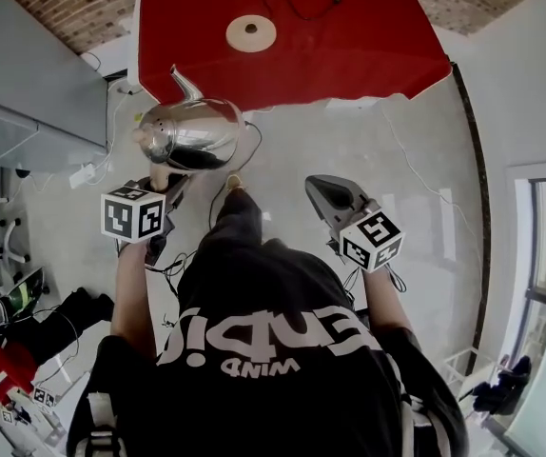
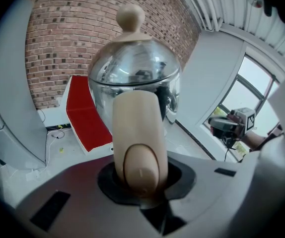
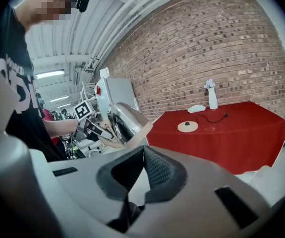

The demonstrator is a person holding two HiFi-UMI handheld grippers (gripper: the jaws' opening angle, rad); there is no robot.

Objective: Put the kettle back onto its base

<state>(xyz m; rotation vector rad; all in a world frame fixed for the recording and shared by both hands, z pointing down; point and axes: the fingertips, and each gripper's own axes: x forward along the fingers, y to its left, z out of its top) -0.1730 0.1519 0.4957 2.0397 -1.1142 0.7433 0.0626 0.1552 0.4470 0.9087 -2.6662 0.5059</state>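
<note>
Kettle [image 1: 192, 133] held by its handle [image 2: 137, 133] in the left claw [image 1: 162, 190]

Steel kettle [image 1: 192, 133] airborne, tilted; round base [image 1: 251, 33] on red table [image 1: 368, 36]

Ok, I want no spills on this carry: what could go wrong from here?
The left gripper's jaws clamp only the kettle's handle, with the steel body hanging out ahead, so it might swivel or slip. The base is a small disc on the red table with a cord nearby, so an off-centre set-down could tip the kettle. The right gripper is shut, empty and apart, giving no support.
</note>
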